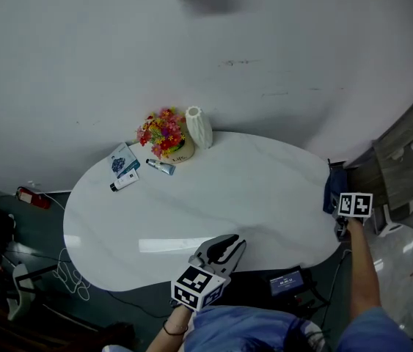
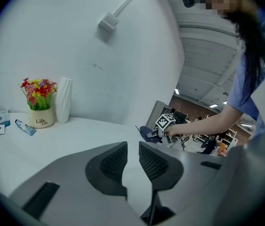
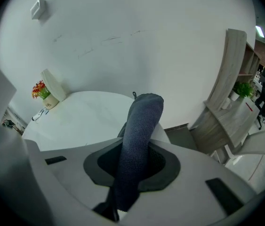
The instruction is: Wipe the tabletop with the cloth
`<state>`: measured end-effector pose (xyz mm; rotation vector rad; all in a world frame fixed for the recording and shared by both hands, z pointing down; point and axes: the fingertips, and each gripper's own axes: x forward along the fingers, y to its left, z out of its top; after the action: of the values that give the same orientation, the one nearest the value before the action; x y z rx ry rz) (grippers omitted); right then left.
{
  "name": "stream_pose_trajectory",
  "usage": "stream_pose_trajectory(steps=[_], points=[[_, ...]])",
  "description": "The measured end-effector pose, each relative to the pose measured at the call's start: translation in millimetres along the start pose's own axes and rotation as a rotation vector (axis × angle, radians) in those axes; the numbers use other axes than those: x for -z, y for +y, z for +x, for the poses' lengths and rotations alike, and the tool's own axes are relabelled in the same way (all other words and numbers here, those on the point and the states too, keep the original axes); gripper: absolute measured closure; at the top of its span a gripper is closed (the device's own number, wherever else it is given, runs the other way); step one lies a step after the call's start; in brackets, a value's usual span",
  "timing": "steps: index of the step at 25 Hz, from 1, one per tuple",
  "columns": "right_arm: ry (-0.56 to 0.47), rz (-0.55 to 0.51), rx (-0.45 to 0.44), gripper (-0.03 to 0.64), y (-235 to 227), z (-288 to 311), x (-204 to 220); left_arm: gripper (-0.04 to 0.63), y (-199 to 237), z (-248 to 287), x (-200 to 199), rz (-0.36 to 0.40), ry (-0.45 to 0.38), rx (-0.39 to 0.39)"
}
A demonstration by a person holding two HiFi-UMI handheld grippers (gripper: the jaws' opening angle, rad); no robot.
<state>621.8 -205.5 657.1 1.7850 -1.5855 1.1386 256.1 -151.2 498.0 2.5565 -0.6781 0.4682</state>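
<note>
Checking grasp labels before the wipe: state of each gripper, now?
Left gripper: open by a narrow gap, nothing between the jaws.
Right gripper: closed on the dark blue cloth.

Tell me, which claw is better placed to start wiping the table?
The right. The right claw is shut on the dark blue cloth at the right edge of the table. The left claw holds nothing, its jaws slightly apart, near the front edge.
</note>
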Motion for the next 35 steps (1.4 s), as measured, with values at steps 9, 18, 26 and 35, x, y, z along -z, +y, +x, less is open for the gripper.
stream_pose_trajectory(steps=[9,18,26,35], points=[[-0.026,0.056,0.006,0.546,-17.3,-2.2,1.8,0.525,17.9,-15.6,6.7,-0.013,0.018,-0.081],[-0.044,-0.1,-0.114,0.546,56.3,-22.6,-11.1,0.525,26.9,-52.6,13.8,-0.027,0.007,-0.152],[-0.059,-0.225,-0.254,0.546,196.3,-38.3,-9.2,0.525,61.6,-136.1,39.6,-0.07,-0.036,-0.265],[-0.021,-0.392,-0.477,0.546,428.1,-39.3,47.7,0.525,114.4,-273.7,86.9,-0.125,-0.089,-0.401]])
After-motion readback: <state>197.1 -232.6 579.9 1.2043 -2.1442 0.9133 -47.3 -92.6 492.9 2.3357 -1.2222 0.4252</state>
